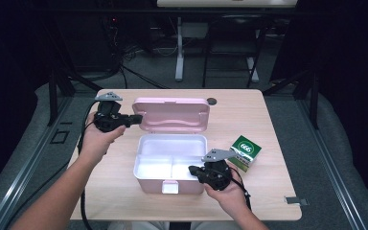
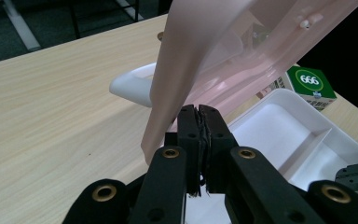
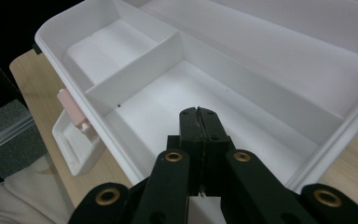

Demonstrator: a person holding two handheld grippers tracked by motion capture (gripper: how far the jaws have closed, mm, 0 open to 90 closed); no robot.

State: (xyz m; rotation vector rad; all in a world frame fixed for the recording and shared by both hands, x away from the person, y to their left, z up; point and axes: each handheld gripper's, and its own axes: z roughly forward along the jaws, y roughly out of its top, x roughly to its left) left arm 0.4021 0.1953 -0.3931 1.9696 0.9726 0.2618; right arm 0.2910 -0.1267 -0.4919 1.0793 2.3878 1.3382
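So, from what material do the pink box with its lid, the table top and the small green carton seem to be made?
The pink box and its lid look like moulded plastic: smooth, faintly glossy, with rounded edges, and the lid is slightly translucent in the left gripper view. The table top shows a pale wood grain, perhaps laminate. The green carton seems to be printed cardboard with sharp folded edges.

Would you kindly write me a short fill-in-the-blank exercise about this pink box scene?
1. The pink lid of the box stands ____.
2. The green carton bears the number ____.
3. The left tongs are at the lid's edge and the right tongs over the box's white inside; both pairs have their jaws ____.
4. The box and carton rest on a ____ table.

Missing words: open; 666; shut; wooden
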